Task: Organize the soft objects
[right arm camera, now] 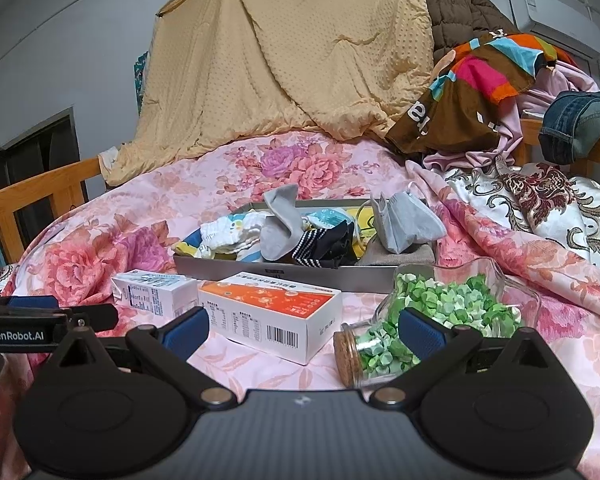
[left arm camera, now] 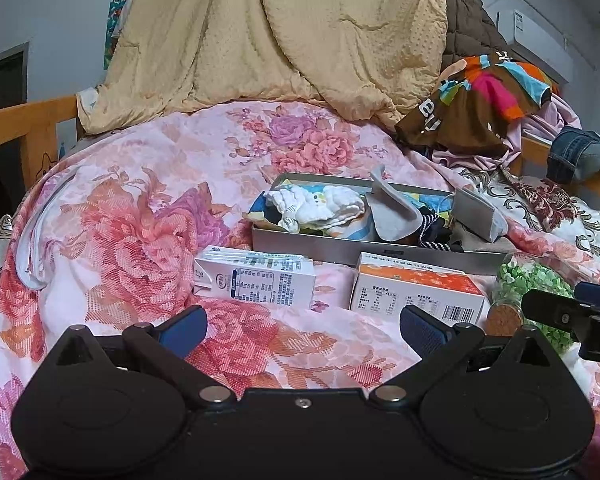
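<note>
The glass jar (left arm camera: 534, 292) is partly hidden behind the right tongs (left arm camera: 580, 308).

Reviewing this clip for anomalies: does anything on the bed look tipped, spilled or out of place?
The corked glass jar of green paper stars lies on its side beside the orange box; nothing has spilled. A grey sock hangs untidily over the tray.

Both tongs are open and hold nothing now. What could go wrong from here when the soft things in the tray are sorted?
1. The grey sock and the face mask stick up over the rim of the tray; a pull could drag neighbouring cloths out.
2. The glass jar lies on its side beside the right tongs; a nudge might roll it.
3. The orange box and the white carton lie before the tray, so a low reach may push them.
</note>
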The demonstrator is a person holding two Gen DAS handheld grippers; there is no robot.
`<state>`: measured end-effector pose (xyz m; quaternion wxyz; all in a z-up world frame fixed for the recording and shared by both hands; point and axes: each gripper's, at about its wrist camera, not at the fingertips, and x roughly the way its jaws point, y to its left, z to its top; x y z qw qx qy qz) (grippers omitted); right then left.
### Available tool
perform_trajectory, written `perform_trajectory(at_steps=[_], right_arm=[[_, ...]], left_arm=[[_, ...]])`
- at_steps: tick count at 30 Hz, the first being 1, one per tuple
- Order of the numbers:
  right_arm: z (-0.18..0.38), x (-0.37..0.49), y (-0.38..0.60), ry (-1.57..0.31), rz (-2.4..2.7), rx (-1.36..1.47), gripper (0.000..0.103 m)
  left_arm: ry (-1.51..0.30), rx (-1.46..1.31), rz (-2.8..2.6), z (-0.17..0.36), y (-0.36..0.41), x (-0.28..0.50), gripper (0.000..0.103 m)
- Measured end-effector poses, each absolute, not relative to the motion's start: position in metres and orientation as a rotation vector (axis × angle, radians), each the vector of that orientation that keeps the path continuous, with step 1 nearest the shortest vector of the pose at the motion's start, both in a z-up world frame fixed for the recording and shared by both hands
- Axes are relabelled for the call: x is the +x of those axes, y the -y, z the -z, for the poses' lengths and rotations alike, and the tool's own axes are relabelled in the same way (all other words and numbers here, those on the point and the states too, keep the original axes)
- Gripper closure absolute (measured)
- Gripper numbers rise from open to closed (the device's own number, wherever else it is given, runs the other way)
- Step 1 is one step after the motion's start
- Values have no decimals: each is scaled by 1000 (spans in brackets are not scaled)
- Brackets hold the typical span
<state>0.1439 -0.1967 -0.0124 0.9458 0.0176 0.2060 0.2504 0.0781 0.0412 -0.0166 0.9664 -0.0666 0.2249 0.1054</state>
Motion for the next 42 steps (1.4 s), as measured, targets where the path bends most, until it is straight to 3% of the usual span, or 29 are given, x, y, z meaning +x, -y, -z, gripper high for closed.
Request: perform_trajectory(at_steps=[42], right_arm=[[15, 143, 197, -420, -514, 26, 0]], left_arm=[[-449, -107, -191, 18, -36, 79, 1]])
